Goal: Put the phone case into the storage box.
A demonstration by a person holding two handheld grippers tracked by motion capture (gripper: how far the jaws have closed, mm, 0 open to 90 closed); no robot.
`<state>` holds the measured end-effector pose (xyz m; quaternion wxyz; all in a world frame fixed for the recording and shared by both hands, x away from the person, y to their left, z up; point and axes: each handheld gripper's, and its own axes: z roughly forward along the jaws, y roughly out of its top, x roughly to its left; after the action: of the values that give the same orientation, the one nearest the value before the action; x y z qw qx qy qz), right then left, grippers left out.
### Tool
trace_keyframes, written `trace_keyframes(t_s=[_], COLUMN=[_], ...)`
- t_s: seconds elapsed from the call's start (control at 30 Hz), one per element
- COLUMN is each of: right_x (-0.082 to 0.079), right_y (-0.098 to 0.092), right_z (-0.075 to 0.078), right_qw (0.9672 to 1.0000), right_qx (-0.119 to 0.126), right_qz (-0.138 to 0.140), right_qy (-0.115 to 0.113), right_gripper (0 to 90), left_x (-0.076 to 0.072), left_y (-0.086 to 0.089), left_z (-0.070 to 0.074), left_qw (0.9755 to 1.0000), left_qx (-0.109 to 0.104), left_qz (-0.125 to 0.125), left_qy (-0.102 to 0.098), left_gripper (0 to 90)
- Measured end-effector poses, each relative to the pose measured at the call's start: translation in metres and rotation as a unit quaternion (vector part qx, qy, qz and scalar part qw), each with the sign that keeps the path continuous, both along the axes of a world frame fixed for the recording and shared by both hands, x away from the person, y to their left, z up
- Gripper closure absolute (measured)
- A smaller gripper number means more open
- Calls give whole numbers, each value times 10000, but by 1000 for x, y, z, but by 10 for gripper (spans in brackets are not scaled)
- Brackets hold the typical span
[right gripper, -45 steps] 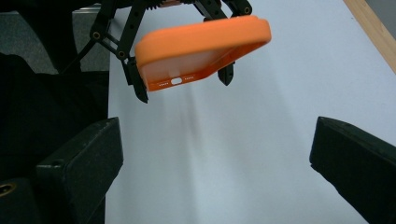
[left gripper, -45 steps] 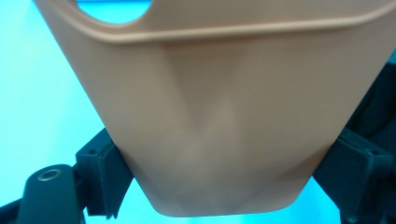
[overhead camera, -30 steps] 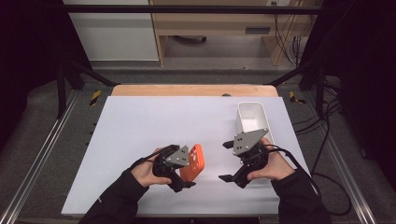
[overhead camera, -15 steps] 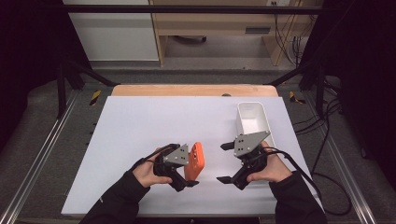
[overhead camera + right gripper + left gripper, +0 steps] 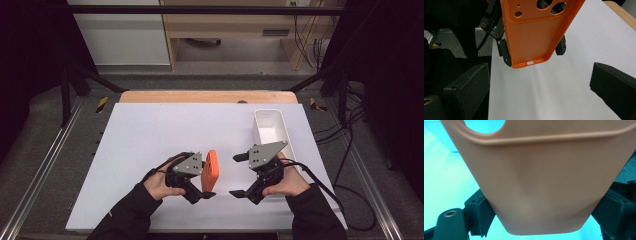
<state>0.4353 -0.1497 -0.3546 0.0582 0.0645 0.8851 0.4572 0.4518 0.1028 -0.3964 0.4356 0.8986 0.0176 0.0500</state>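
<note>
Left tool is clamped on the two long edges of an orange phone case, holding it on edge above the counter, camera cut-outs toward the far end. In the left gripper view the case's soft back sits between the two black jaws, pinched near its lower end. Right tool stands just beside the case, toward the white bin, jaws spread wide and nothing between them; in the right gripper view the case hangs straight ahead, port slot facing the camera. Step in hand, as I judge it: a handover or a two-tool grip on the case. To do it well, bring the right tool in square to the case's free end, close on the rigid rim rather than the flexible back, and release the left grip only once the right is firm; the silicone may bow under pressure. Counter is a white sheet over a wooden top, framed by metal rails. Beyond the case: grey floor, a pale cabinet, a wooden bench, loose cables on the bin's side.
</note>
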Motion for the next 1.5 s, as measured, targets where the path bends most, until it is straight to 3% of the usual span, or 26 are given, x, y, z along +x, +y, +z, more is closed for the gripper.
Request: trace_keyframes(t_s=[0.37,1.5], right_x=[-1,-3], right_y=[2,3], right_z=[0,-1], right_qw=[9999,9993], right_qx=[35,226], right_qz=[111,295], right_qy=[11,8], right_gripper=[33,45], left_x=[-2,-7], left_y=[-14,-42], left_z=[0,-7], left_qw=[9997,9981], left_qx=[19,23], left_qz=[-251,-617], left_qy=[-33,17], left_gripper=[144,144])
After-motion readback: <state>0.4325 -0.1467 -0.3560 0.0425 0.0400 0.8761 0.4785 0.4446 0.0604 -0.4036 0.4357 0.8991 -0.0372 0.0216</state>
